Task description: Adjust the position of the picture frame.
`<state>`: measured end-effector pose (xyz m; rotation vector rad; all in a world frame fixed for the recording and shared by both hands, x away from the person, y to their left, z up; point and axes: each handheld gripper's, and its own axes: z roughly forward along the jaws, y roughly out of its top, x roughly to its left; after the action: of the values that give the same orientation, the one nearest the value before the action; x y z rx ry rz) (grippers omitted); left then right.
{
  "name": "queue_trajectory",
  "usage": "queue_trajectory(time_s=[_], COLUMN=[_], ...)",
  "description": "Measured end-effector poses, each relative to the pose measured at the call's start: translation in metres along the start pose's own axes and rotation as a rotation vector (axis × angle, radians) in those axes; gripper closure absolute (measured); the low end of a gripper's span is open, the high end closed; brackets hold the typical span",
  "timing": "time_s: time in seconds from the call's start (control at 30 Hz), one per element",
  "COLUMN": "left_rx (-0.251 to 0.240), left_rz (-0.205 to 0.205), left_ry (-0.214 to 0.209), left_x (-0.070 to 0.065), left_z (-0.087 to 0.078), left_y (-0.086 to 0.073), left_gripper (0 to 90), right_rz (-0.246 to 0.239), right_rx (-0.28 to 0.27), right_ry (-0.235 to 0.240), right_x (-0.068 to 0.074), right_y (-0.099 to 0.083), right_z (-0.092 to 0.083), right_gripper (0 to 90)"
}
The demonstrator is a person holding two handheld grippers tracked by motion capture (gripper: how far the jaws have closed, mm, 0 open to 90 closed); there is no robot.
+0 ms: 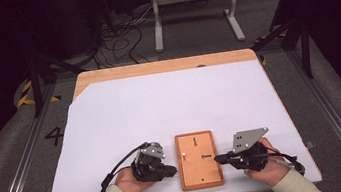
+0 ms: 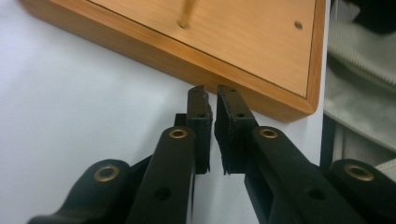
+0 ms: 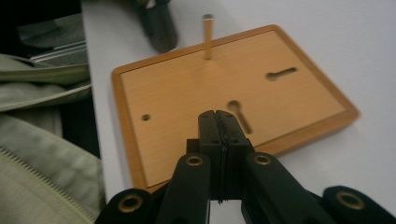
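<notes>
board: wooden board (image 1: 198,160) lies flat at the near edge of the table, between the two grippers, long side running away from the person
board detail: raised rim, two keyhole slots (image 3: 280,73), one small round hole (image 3: 146,117), one upright peg (image 3: 207,36) standing in it
left gripper: left gripper (image 1: 169,170) in the left hand (image 1: 129,182), just beside the board's left edge, pointing at it
left jaws: narrow gap, nothing between them; left gripper view puts the tips (image 2: 212,100) right at the board's side wall near a corner, touching or not I can't tell
right gripper: right gripper (image 1: 219,159) in the right hand (image 1: 268,168), at the board's right edge, grey three-cornered plate (image 1: 247,138) on top
right jaws: pressed together, empty; right gripper view has them over the board's near rim, tip close to a keyhole slot
view delta: right gripper view alone makes the peg's height and metal-looking tip clear; the high view reduces it to a pale dot
view delta 2: right gripper view also catches a green sleeve (image 3: 42,172) at its left
surface: white sheet (image 1: 160,107) over a wooden table (image 1: 164,66), wood bare along the far edge
room: dark, grey floor, cables (image 1: 120,37) and a white metal frame (image 1: 195,6) behind the table, yellow-black tape (image 1: 24,94) at left
</notes>
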<state>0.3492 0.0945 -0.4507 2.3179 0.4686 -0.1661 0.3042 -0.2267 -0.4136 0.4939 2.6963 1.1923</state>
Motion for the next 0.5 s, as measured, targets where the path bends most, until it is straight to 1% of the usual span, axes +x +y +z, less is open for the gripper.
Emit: queue_trajectory(time_s=[0.07,0.17,0.2,0.23,0.27,0.3,0.37,0.4,0.43,0.5], left_rx=[-0.042,-0.085,-0.094,-0.108,-0.11,-0.12,-0.126,-0.125,-0.125,-0.131], left_rz=[-0.014,-0.034,-0.032,-0.037,-0.041,-0.037,-0.048,-0.055,-0.055,-0.056], left_ry=[0.038,0.082,0.092,0.104,0.109,0.119,0.124,0.122,0.122,0.126], left_x=[0.003,0.006,0.007,0.007,0.007,0.009,0.01,0.01,0.01,0.011], left_z=[-0.007,-0.013,-0.014,-0.016,-0.017,-0.018,-0.02,-0.02,-0.02,-0.021], left_y=[-0.002,-0.004,-0.004,-0.005,-0.006,-0.006,-0.007,-0.007,-0.007,-0.008], left_gripper=[77.8,73.3,72.5,72.4,71.7,70.9,70.4,70.3,70.3,70.4], right_rz=[-0.03,-0.053,-0.061,-0.06,-0.072,-0.074,-0.091,-0.097,-0.106,-0.106], right_rx=[0.022,0.08,0.091,0.095,0.098,0.1,0.113,0.126,0.15,0.158], right_ry=[0.038,0.057,0.073,0.081,0.098,0.11,0.131,0.149,0.152,0.162], right_x=[0.009,0.018,0.02,0.021,0.024,0.025,0.029,0.032,0.034,0.035], right_y=[0.002,0.002,0.001,0.001,0.002,0.003,0.003,0.003,0.003,0.004], right_z=[0.005,0.013,0.015,0.016,0.016,0.017,0.019,0.021,0.024,0.025], right_gripper=[90.0,90.0,90.0,90.0,90.0,90.0,90.0,90.0,90.0,90.0])
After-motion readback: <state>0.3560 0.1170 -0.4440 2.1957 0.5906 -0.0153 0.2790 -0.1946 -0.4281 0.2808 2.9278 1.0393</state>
